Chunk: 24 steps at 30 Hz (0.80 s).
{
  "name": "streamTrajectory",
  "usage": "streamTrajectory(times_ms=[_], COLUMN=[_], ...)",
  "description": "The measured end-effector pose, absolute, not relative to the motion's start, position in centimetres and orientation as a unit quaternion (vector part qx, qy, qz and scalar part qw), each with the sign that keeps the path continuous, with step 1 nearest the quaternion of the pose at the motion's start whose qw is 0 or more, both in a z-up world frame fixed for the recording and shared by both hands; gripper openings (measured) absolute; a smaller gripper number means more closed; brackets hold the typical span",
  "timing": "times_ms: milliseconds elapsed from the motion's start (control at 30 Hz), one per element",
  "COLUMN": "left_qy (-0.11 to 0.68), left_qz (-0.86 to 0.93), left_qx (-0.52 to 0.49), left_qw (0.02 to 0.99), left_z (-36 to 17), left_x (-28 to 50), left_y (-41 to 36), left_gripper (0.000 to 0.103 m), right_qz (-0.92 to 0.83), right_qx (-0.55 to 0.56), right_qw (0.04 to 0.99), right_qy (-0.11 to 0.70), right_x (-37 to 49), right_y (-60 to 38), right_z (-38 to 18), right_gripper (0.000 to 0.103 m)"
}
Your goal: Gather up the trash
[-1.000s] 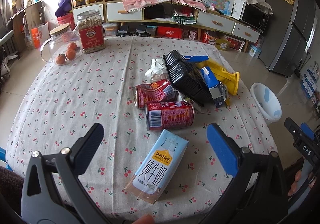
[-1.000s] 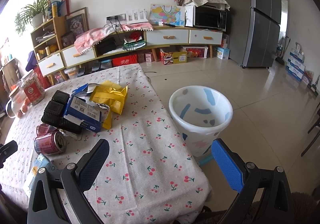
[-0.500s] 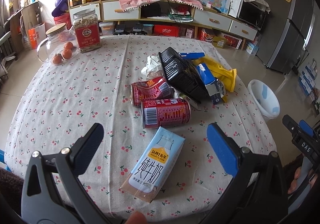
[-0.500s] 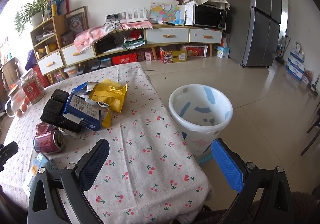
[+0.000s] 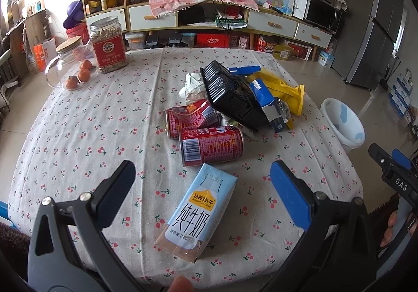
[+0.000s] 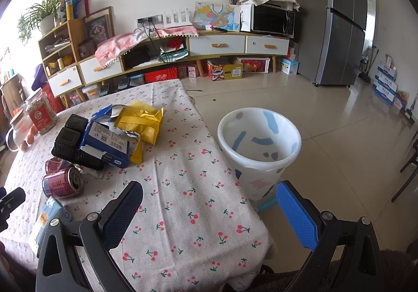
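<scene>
The left tool [image 5: 199, 185], spread, frames the milk carton [image 5: 197, 213], likely light and crushable; pinch its long sides.

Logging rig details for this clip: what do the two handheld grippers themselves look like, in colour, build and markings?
Both match. The left gripper and the right gripper each have a black plastic frame with triangular cut-outs and silver screws. Each carries one dark textured pad and one bright blue pad on its fingers. Seen from the left camera, the right unit bears white lettering "DAS". No cables are visible.
</scene>
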State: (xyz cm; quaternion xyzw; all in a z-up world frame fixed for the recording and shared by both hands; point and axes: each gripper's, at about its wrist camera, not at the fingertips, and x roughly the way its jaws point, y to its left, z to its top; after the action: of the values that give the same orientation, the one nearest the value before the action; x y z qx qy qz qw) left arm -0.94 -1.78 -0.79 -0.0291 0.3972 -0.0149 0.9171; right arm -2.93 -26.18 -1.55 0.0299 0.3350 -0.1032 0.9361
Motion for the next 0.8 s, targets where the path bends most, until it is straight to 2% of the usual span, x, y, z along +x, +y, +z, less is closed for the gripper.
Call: streamTrajectory(times_ms=[533,800], left_qy=[0.406,0.474], left_qz=[-0.023,-0.054], left_qx=[-0.045,-0.025], left_qw=[0.913,0.878], left_z=[-0.7,-1.4], left_x=[0.2,3.3], left_y=[0.6,1.6], left_gripper=[0.103,0.103], right_qz=[-0.060,-0.017], right_qx=[0.006,-0.012], right_qw=[0.930,0.917], right_qy=[0.363,0.399], right_x=[-1.7,1.3], right_y=[-25.8,-25.4], right_z=[-0.2,1.2], right_gripper=[0.103,0.103])
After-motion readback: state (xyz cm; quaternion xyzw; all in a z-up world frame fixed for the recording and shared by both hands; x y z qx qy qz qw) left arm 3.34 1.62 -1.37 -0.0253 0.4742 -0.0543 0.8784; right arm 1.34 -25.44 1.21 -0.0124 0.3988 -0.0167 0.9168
